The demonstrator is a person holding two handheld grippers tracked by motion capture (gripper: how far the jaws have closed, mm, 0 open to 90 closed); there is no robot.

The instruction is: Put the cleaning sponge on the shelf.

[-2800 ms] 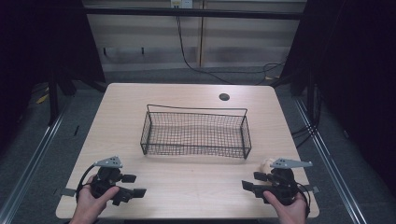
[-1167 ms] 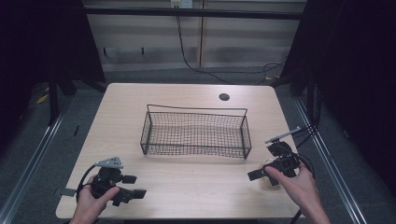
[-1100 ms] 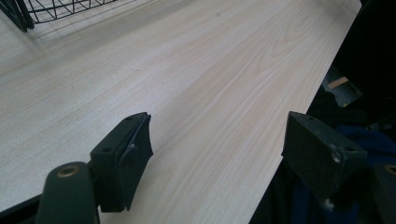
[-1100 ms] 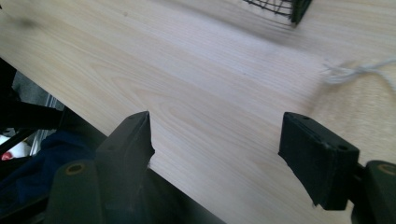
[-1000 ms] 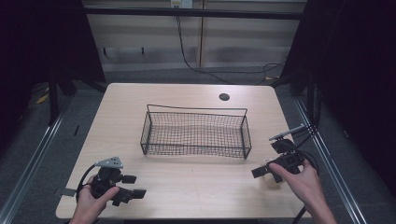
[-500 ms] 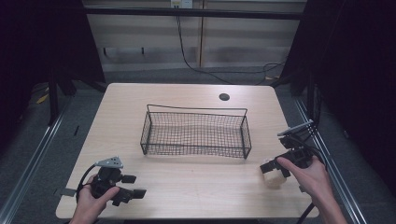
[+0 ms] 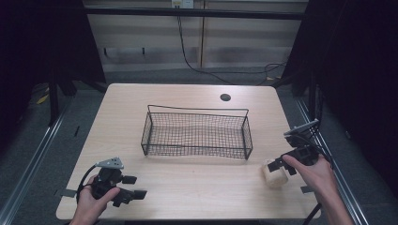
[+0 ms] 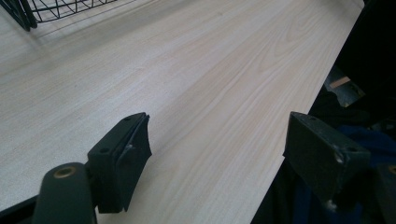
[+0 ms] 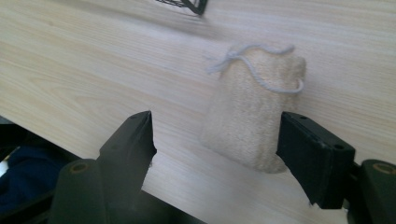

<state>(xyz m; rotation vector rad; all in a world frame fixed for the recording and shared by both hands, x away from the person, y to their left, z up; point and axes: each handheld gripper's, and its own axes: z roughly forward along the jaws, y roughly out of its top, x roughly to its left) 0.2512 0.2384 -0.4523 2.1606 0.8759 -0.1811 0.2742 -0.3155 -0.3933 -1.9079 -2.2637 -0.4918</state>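
A pale loofah pouch (image 7: 274, 174) with a white cord loop lies on the wooden table near the right edge. In the right gripper view the pouch (image 9: 254, 121) sits between the black jaws of my right gripper (image 9: 215, 135). It leans toward the right jaw, and a clear gap separates it from the left one. Those jaws have just been opening with the pouch between them. My right gripper (image 7: 281, 166) is held low over the table by a hand. My left gripper (image 7: 133, 186) rests at the front left, open with nothing in it (image 8: 217, 140).
A black wire basket (image 7: 197, 108) stands in the table's middle, with nothing in it; its corner shows at the top of both gripper views (image 8: 46, 9) (image 9: 187, 4). A round cable hole (image 7: 225, 97) lies behind it. The table's front edge runs close under both grippers.
My right hand has moved right, toward the table's right edge. The loofah pouch now shows on the table at its jaws. The left hand has stayed put.
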